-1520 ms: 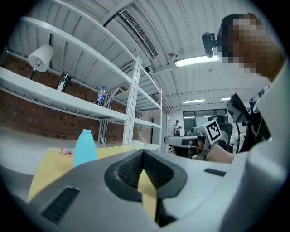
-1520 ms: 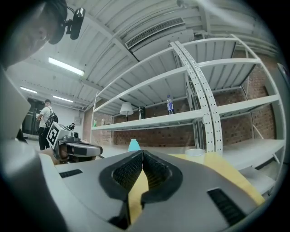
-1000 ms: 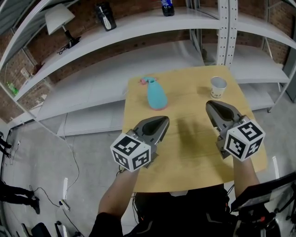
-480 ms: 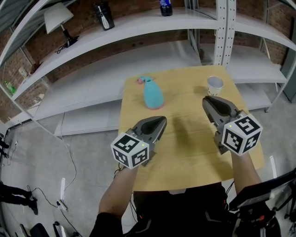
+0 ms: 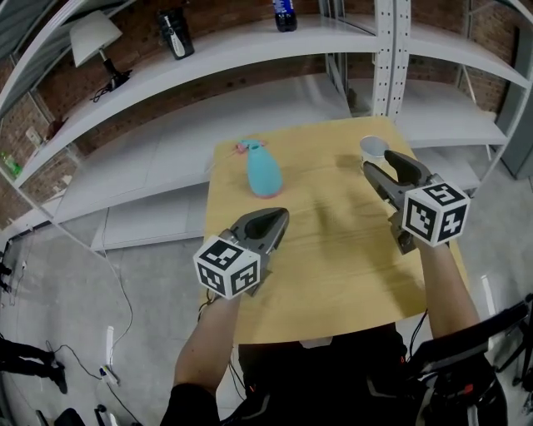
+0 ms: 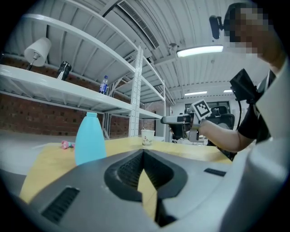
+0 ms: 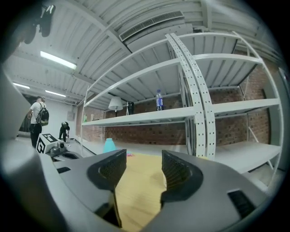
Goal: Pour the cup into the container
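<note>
A white paper cup (image 5: 374,147) stands near the far right corner of the wooden table (image 5: 333,266); the left gripper view shows the cup (image 6: 147,137) upright. A light blue bottle (image 5: 262,170) stands at the far left, also seen in the left gripper view (image 6: 90,138) and small in the right gripper view (image 7: 109,145). My right gripper (image 5: 381,163) hovers just short of the cup, its jaws opening with nothing between them (image 7: 143,156). My left gripper (image 5: 281,215) is shut and empty over the table's middle (image 6: 143,152).
A small pink object (image 5: 243,147) lies behind the bottle. White metal shelving (image 5: 250,50) runs behind the table, carrying a lamp (image 5: 87,37), a black object (image 5: 175,33) and a dark bottle (image 5: 283,15). A shelf upright (image 5: 385,58) rises just past the cup.
My right gripper has moved forward to the cup and its jaws have parted. The left gripper stays shut in about the same place.
</note>
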Motion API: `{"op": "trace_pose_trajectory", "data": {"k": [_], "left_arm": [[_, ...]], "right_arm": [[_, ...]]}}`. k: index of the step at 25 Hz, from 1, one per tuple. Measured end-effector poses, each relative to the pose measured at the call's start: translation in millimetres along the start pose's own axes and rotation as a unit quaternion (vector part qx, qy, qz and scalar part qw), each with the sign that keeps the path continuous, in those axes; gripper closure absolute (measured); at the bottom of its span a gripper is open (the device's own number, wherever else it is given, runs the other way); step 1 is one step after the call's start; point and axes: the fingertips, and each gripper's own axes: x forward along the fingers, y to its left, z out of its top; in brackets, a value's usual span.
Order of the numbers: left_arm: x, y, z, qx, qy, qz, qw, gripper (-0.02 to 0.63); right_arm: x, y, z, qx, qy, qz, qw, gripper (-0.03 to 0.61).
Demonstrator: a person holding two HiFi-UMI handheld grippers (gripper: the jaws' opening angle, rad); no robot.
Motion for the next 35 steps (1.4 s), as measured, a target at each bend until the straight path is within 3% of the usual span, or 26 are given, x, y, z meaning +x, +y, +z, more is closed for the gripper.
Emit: {"op": "trace_pose_trajectory", "data": {"k": [6, 14, 35], "left_arm": [[0.8, -2.7, 0.9, 0.006, 0.001, -0.024, 0.9997, 0.621], [1.2, -6.0, -0.3, 0.008, 0.002, -0.033, 0.9994, 0.621], [2.6, -6.9, 0.1, 0.012, 0.001, -0.051, 0.9986, 0.621]], "right_arm": [[14.4, -49.4, -35.1, 0.022, 0.055, -0.044, 0.997, 0.276], [42.3, -71.4, -71.0, 0.026, 0.108, -0.057, 0.992, 0.249], [74.8, -85.9, -80.9, 0.036, 0.11, -0.073, 0.991, 0.25]]}}
